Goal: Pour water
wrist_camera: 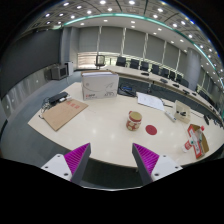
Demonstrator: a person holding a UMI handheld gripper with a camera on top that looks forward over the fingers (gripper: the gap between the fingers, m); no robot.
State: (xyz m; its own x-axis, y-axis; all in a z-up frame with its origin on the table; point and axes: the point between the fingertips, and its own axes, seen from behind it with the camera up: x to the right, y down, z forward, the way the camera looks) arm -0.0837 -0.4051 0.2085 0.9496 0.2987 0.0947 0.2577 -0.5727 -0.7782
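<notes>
Small tan cup (134, 120) upright on pale table, beside red coaster, well beyond tool.

Readable text: I can make out none from here.
White box (98, 84) on the far side of the table (100, 130): its faces look blank to me.
Colourful package (199, 141) near the table's right end: I see printing on it, but it is too small for me to read.
</notes>
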